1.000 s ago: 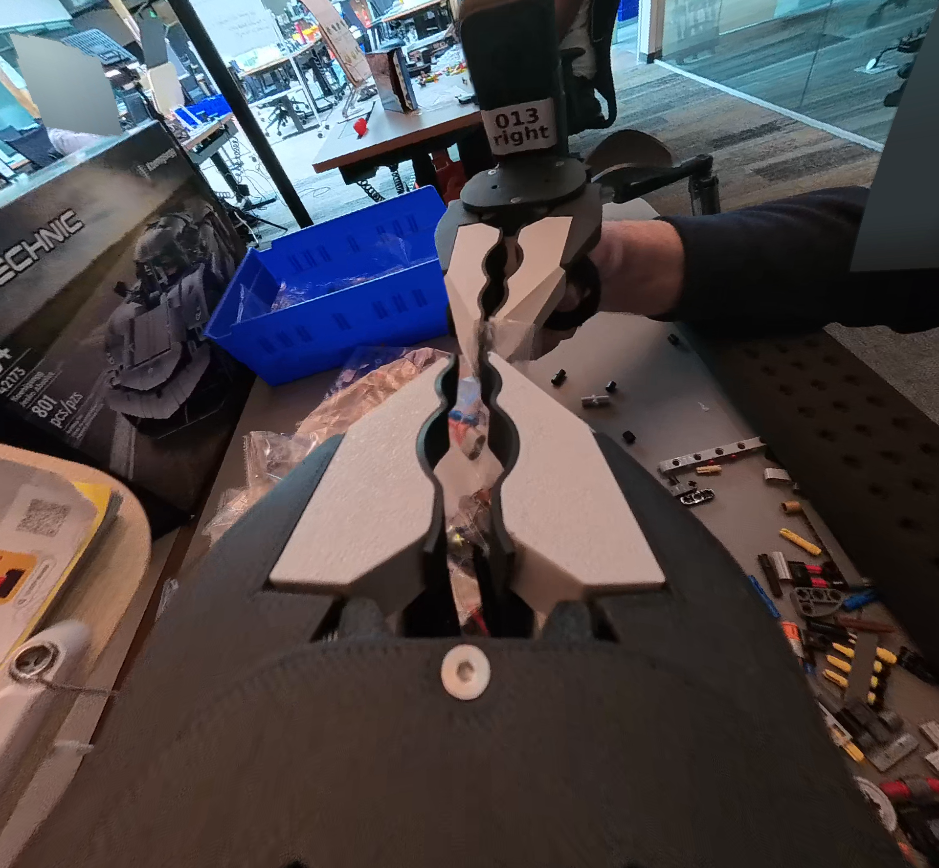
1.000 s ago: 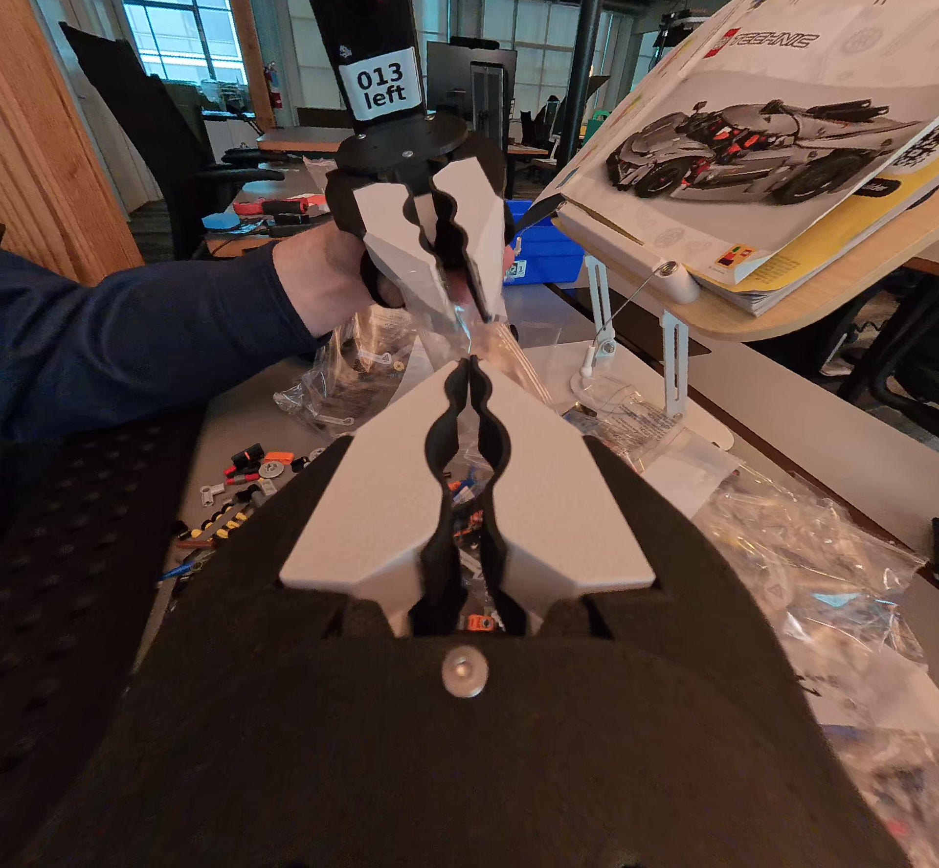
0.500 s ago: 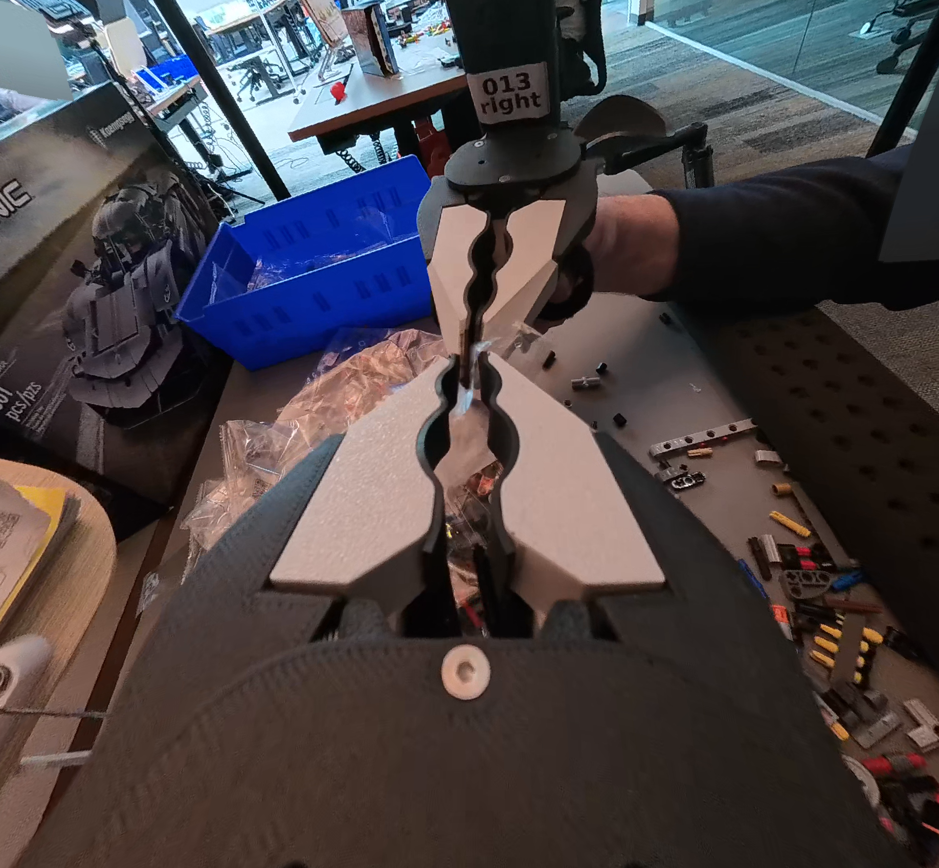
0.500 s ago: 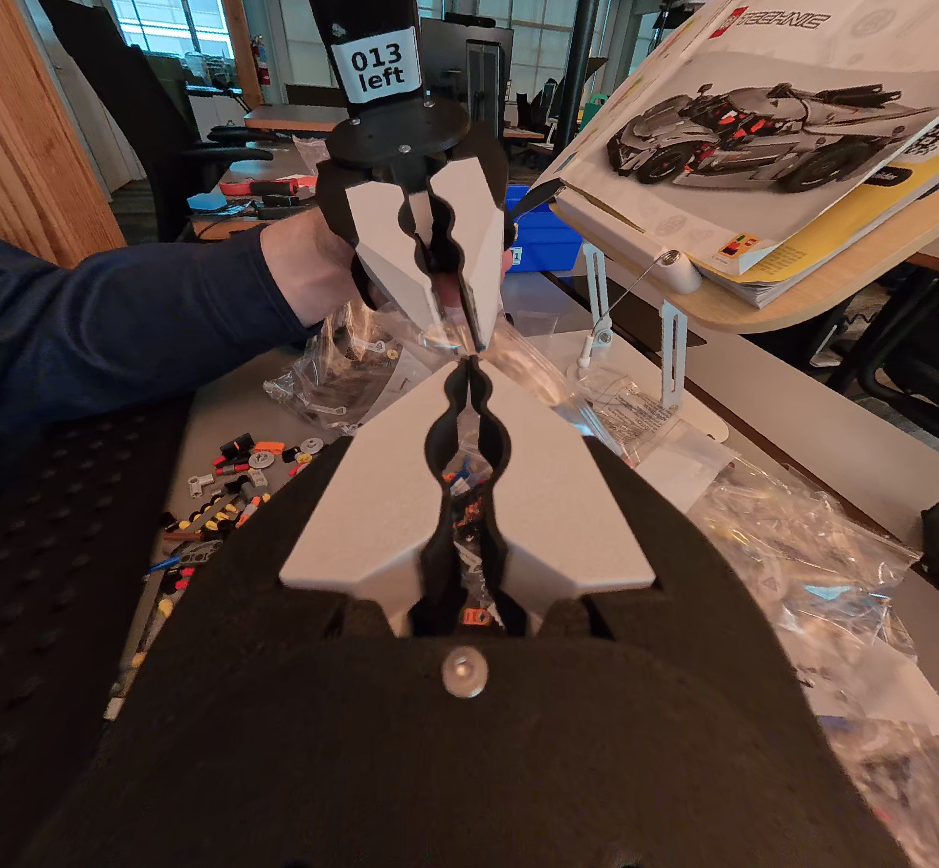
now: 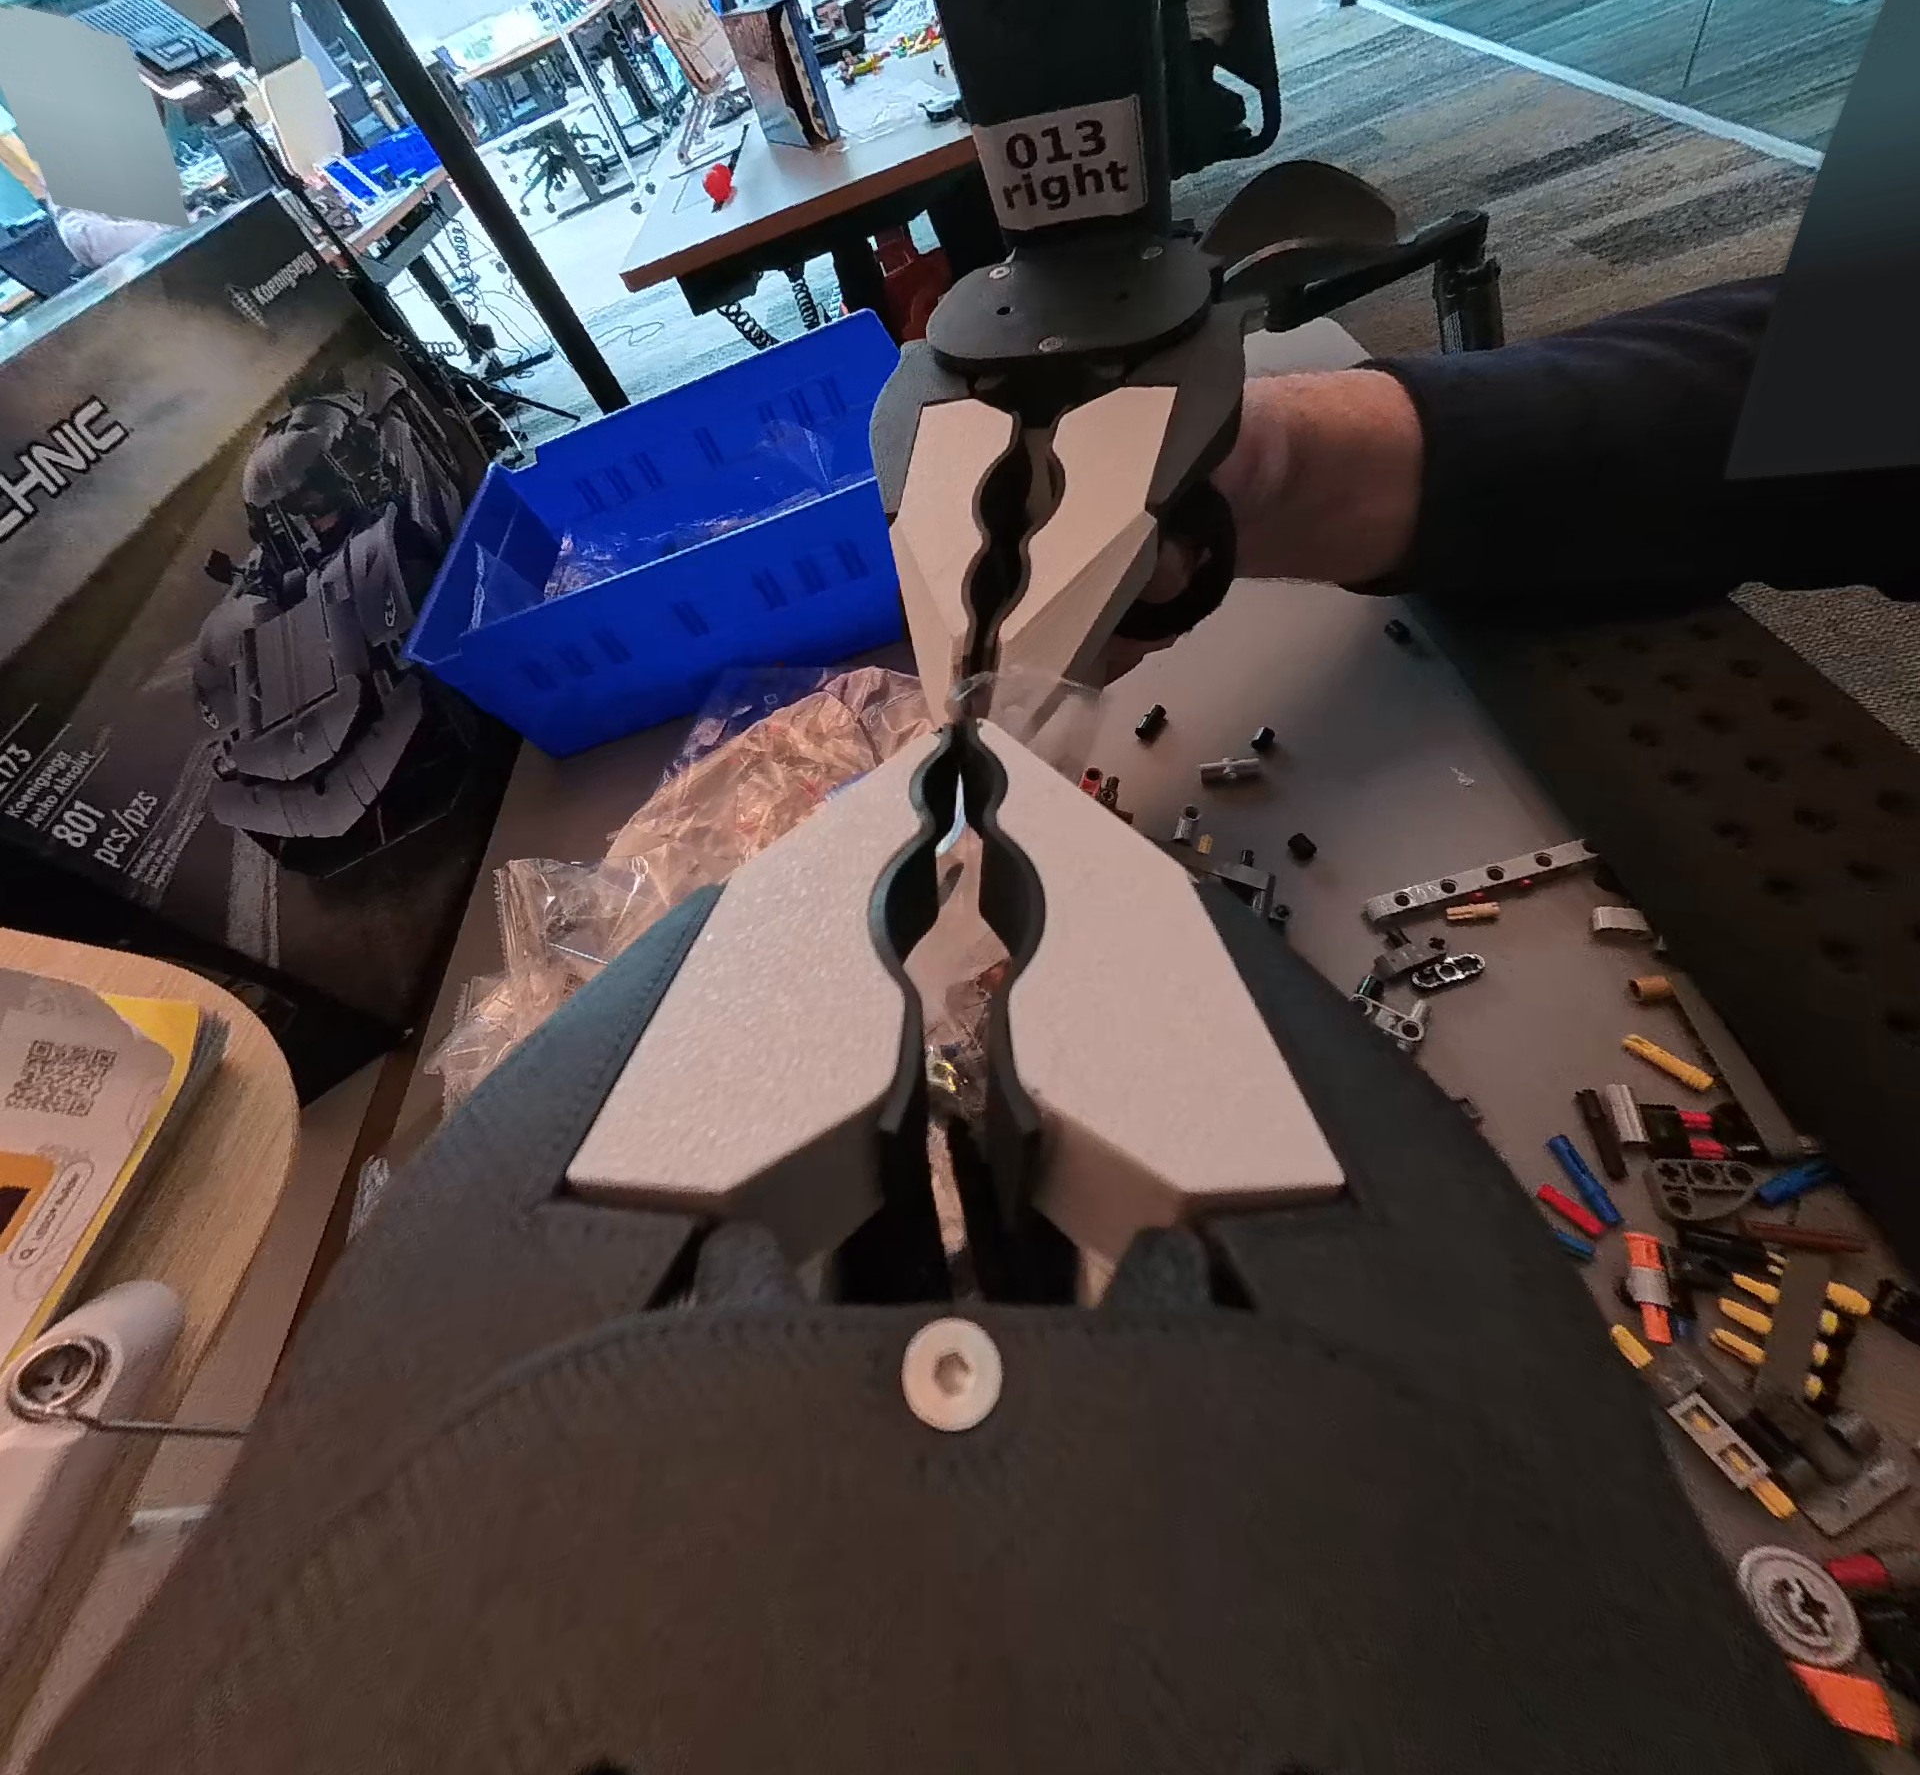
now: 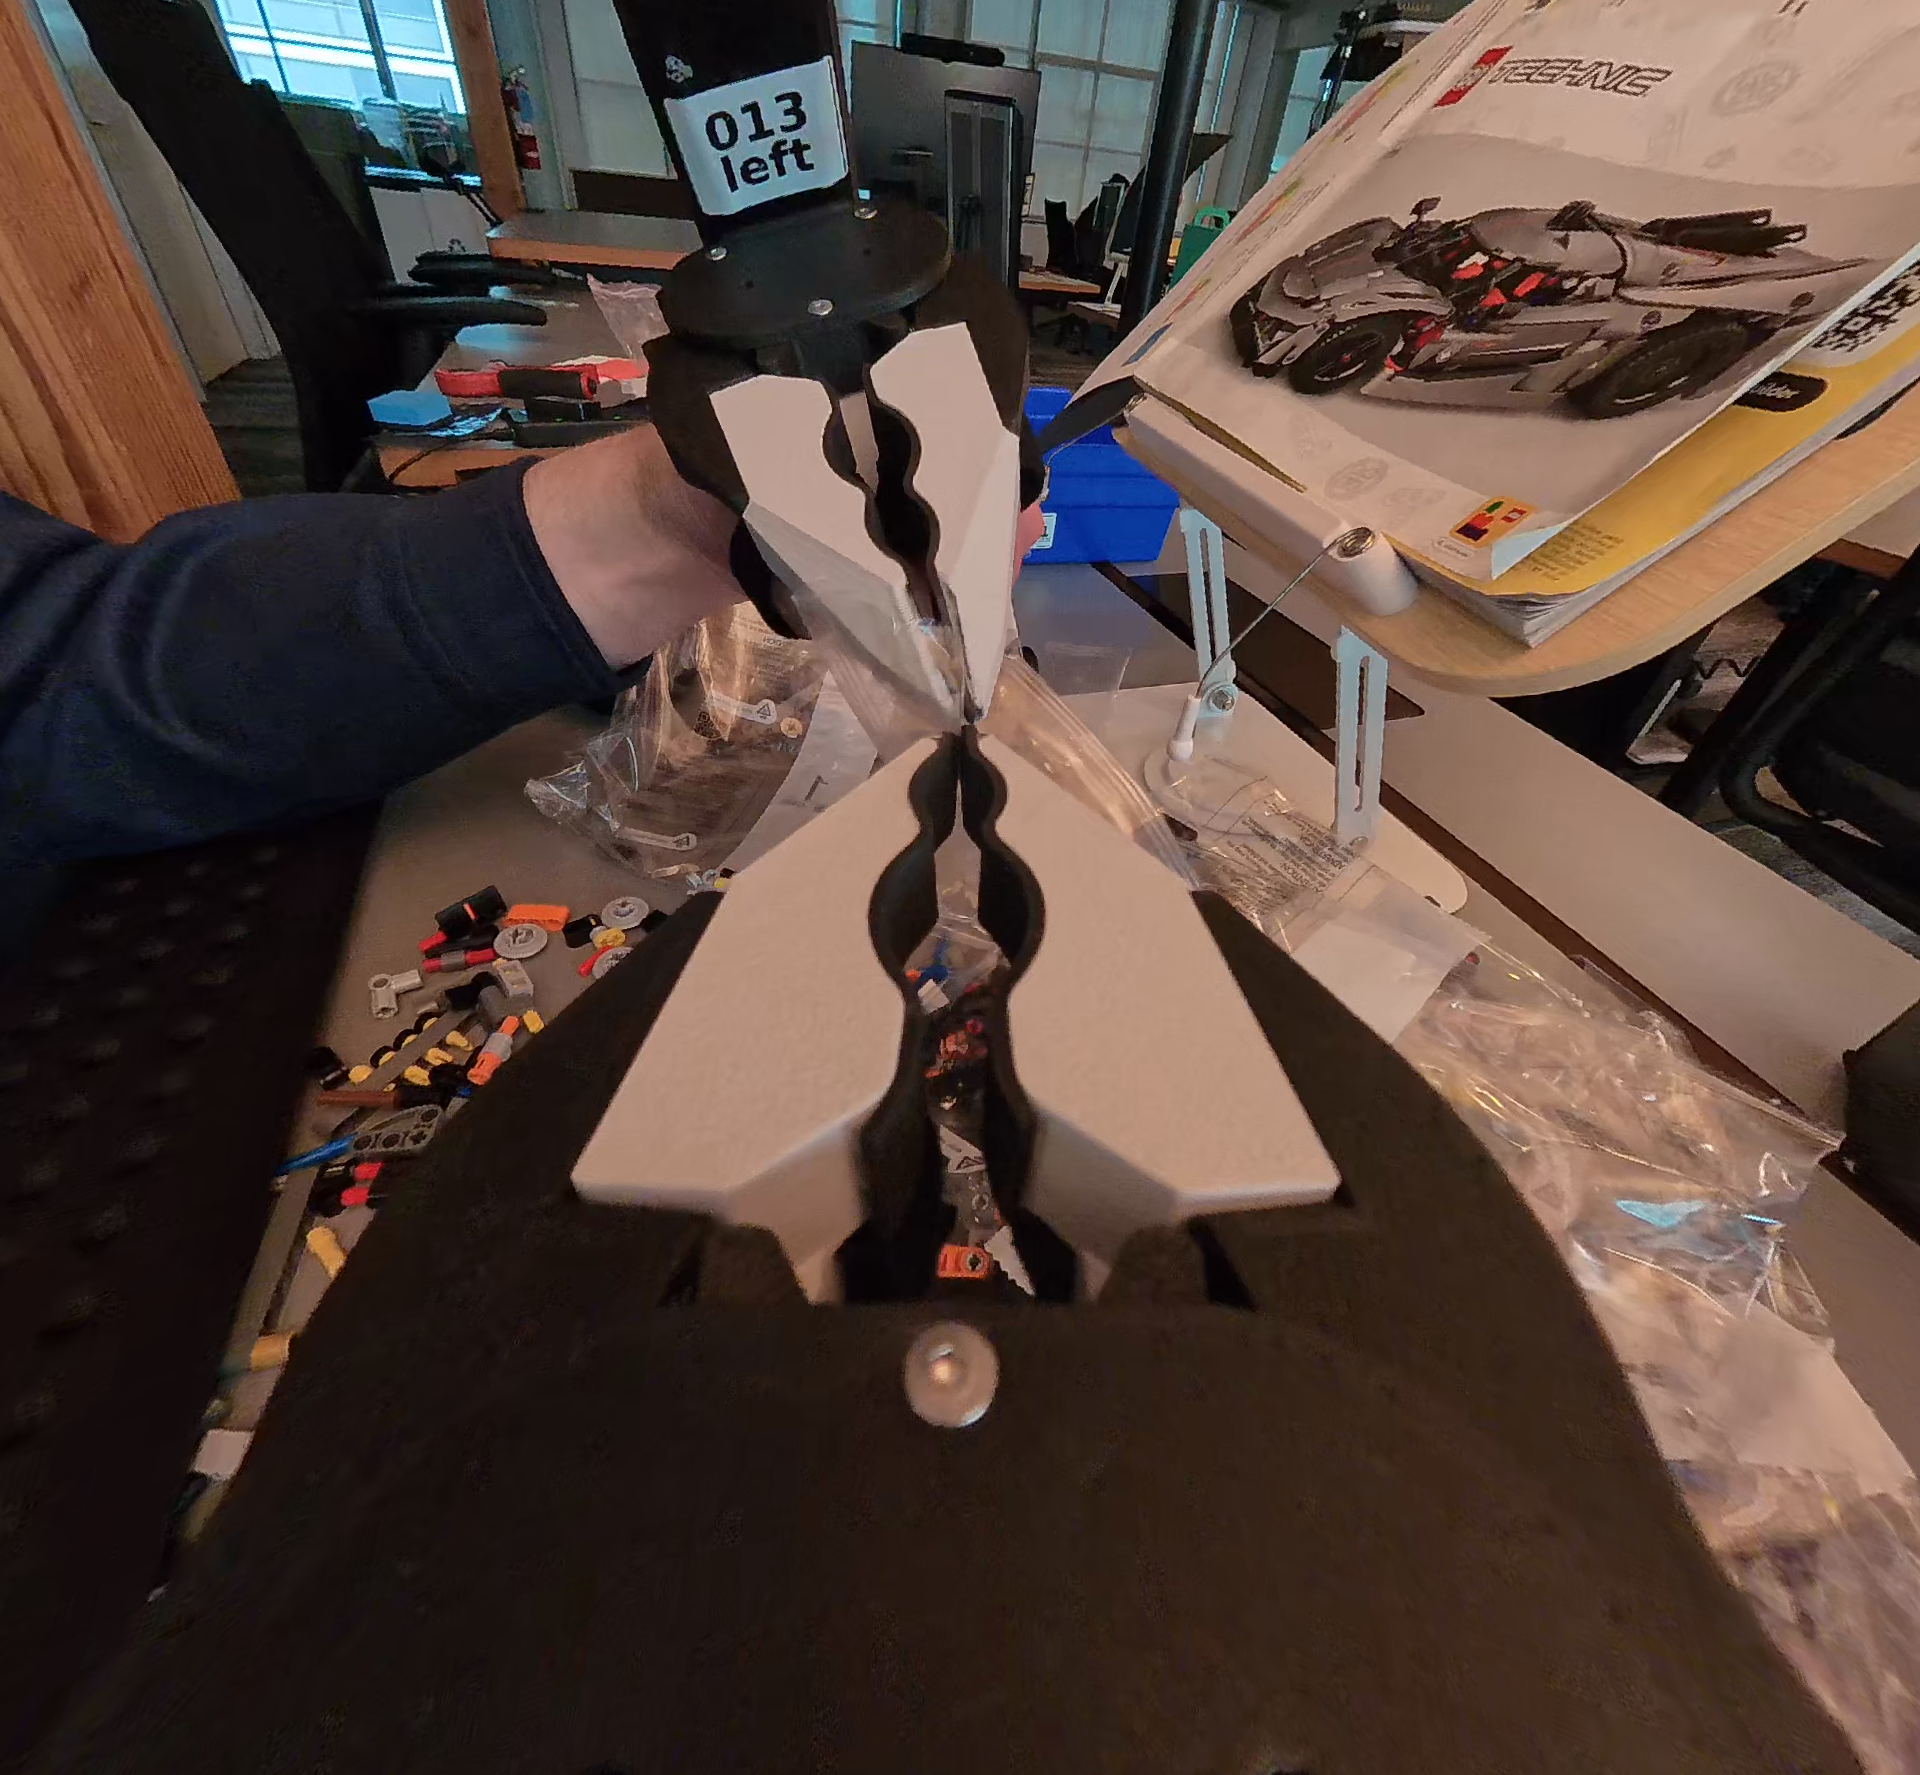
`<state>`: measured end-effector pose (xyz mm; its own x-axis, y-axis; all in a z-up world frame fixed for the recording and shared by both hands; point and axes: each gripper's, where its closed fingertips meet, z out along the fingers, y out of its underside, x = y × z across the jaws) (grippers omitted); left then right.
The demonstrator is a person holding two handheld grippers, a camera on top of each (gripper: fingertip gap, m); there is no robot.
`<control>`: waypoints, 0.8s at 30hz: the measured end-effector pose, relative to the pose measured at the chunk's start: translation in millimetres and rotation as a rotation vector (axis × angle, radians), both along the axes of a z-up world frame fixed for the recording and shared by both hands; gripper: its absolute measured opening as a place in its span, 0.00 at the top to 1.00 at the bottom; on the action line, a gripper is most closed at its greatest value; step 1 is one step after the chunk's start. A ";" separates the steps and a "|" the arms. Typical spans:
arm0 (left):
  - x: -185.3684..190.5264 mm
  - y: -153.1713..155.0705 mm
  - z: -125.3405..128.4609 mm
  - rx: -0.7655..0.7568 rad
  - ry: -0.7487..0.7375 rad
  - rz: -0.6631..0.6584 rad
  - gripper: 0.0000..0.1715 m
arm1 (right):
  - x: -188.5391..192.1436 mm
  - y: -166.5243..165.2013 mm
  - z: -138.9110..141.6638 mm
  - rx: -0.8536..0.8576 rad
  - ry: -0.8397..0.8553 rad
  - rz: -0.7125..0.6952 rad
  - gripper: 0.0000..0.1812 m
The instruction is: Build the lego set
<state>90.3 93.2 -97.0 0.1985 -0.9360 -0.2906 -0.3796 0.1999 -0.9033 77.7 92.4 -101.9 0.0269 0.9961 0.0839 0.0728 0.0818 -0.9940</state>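
Observation:
A clear plastic bag of small Lego parts [image 6: 1081, 761] is pinched by its top edge between both grippers, which meet tip to tip above the grey table [image 5: 1351, 749]. My left gripper [image 5: 961, 740] is shut on the bag's edge, and the bag hangs below my fingers [image 5: 956, 1050]. My right gripper [image 6: 961, 740] is shut on the same edge, with coloured parts showing through the bag under it [image 6: 951, 1029]. Each gripper also shows in the other's view: the right gripper [image 5: 971, 686] and the left gripper [image 6: 964, 699]. The plastic is stretched taut between them.
Loose Lego pieces [image 5: 1683, 1154] lie on the table's right side, next to a black perforated mat [image 5: 1766, 790]. A blue bin [image 5: 675, 582], the set's box [image 5: 208, 582] and crumpled bags [image 5: 748, 790] are behind. An instruction booklet [image 6: 1507, 302] rests on a wooden stand. Only a small space, under 4 cm, lies between the two pairs of fingers.
My left gripper's jaws, slightly apart around the bag a moment ago, have closed on its top edge. Both grippers have drawn together tip to tip; the right stayed shut on the bag.

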 end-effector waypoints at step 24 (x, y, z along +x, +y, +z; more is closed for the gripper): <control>0.8 -0.7 -4.7 -0.106 -0.028 -0.017 0.96 | 2.4 1.8 5.5 0.014 0.032 -0.015 1.00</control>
<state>91.1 92.6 -101.8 0.1889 -0.9646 -0.1842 -0.3513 0.1088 -0.9299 80.1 94.2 -96.3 0.0447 0.9943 0.0964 0.0419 0.0946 -0.9946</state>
